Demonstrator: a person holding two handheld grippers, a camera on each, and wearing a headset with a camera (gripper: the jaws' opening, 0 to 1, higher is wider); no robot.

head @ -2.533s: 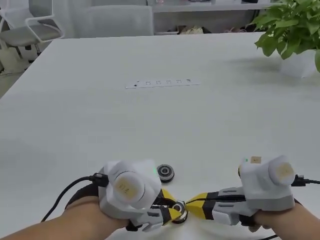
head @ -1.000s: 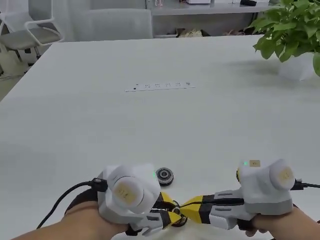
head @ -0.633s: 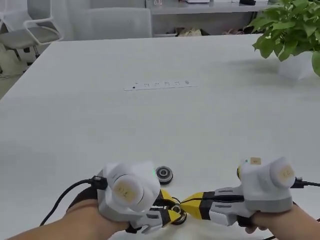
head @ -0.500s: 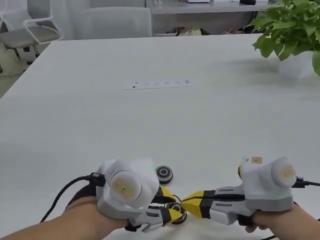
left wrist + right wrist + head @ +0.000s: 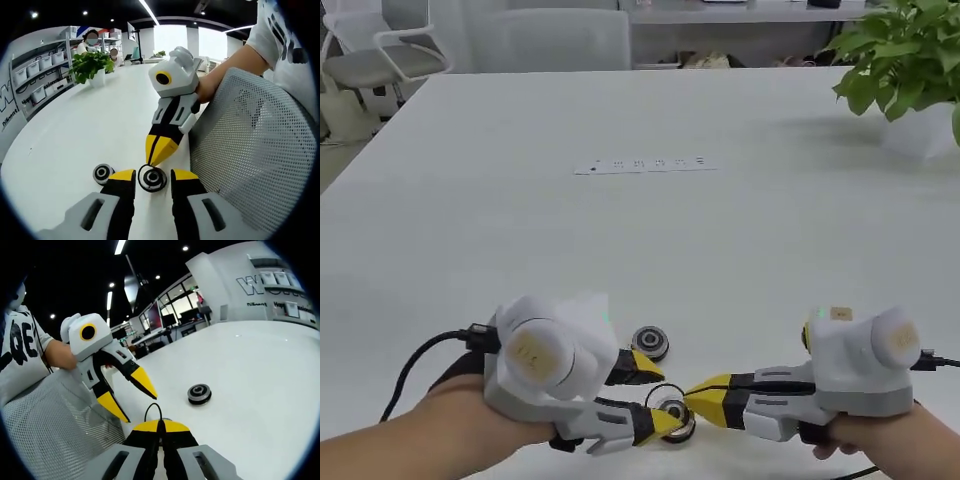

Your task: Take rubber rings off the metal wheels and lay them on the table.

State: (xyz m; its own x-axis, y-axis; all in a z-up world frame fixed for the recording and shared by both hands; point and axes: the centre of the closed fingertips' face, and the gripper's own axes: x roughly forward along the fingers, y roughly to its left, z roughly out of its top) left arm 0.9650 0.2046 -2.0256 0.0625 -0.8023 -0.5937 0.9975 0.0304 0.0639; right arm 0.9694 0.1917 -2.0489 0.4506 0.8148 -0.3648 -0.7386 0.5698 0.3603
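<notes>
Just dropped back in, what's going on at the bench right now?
A person works two handheld grippers over a metal wheel at the near edge of the table. The right gripper is shut on a thin black rubber ring, which loops up from its tips. The left gripper is open, with a jaw on either side of the wheel. Whether the ring is fully off cannot be told. A second wheel lies nearby, apparently with its ring on.
</notes>
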